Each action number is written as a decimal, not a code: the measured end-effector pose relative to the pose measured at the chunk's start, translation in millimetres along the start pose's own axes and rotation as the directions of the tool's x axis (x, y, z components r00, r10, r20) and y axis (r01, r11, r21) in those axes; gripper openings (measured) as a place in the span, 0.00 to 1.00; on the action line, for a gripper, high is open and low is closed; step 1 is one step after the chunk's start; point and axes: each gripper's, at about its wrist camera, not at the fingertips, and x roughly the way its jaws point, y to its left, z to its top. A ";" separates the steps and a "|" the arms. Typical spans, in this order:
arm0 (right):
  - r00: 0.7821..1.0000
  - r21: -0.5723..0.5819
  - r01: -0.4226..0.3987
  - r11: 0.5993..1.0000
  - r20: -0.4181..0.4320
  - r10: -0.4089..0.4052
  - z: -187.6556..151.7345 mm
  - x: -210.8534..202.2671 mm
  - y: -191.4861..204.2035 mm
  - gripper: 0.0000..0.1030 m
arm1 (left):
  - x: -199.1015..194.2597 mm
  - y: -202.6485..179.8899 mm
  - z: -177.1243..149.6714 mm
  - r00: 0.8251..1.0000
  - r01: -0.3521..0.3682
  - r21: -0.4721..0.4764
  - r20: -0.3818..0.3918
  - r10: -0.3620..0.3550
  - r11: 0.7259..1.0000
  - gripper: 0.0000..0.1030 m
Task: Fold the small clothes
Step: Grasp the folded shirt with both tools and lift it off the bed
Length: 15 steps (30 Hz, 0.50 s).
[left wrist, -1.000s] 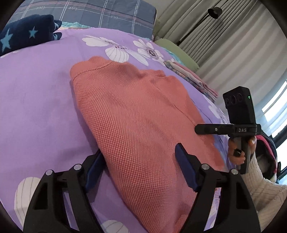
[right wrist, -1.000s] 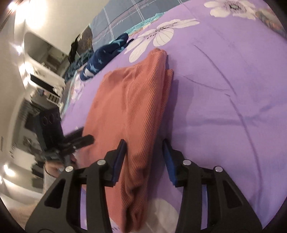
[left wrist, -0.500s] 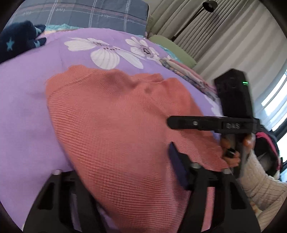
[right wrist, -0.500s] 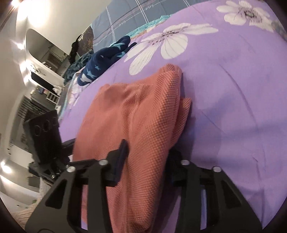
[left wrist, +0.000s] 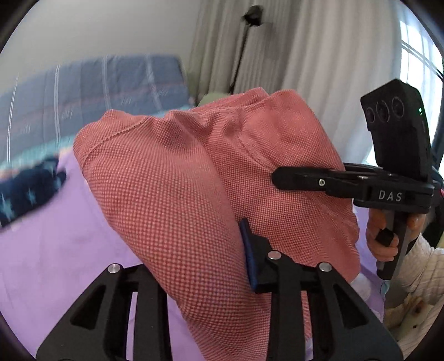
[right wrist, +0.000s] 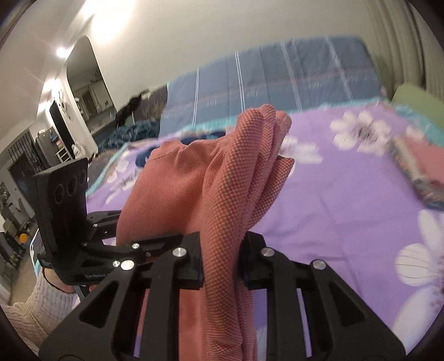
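Note:
A salmon-pink waffle-knit garment (left wrist: 180, 180) hangs bunched above the purple flowered bedsheet (left wrist: 41, 250), with its near edge lifted. My left gripper (left wrist: 199, 263) has its jaws closing on a thick fold of the cloth; one blue pad (left wrist: 251, 255) presses the cloth and the other is hidden behind it. In the right wrist view the garment (right wrist: 230, 177) rises in a ridge between the fingers of my right gripper (right wrist: 222, 258), whose jaws are also closing on it. Each gripper shows in the other's view, the right gripper (left wrist: 305, 180) at the cloth's right side and the left gripper (right wrist: 105, 222) at its left.
A dark blue garment with stars (left wrist: 27, 191) lies on the far left of the bed. A folded stack of clothes (right wrist: 416, 172) sits at the right. A blue plaid quilt (right wrist: 277, 77) and a green pillow (right wrist: 416, 102) lie at the head. Curtains and a floor lamp (left wrist: 249, 16) stand behind.
Both grippers closed on the garment's near edge and rose, lifting that edge off the sheet. The cloth went from lying flat to bunched and hanging. Both views now tilt up toward the wall.

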 end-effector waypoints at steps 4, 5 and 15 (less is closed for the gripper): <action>0.996 -0.043 0.051 0.998 0.080 -0.048 5.5 -47.6 8.6 0.18 | -12.2 -33.9 20.3 0.999 0.018 0.067 0.044 -0.021 0.998 0.30; 0.994 -0.047 0.065 0.997 0.093 -0.060 6.9 -57.2 7.7 0.18 | -13.1 -39.5 24.4 0.998 0.020 0.078 0.050 -0.024 0.997 0.30; 0.959 0.000 0.207 0.978 0.198 -0.203 11.2 -136.6 -32.5 0.18 | 17.8 -114.3 79.4 0.993 0.084 0.200 0.068 -0.099 0.976 0.30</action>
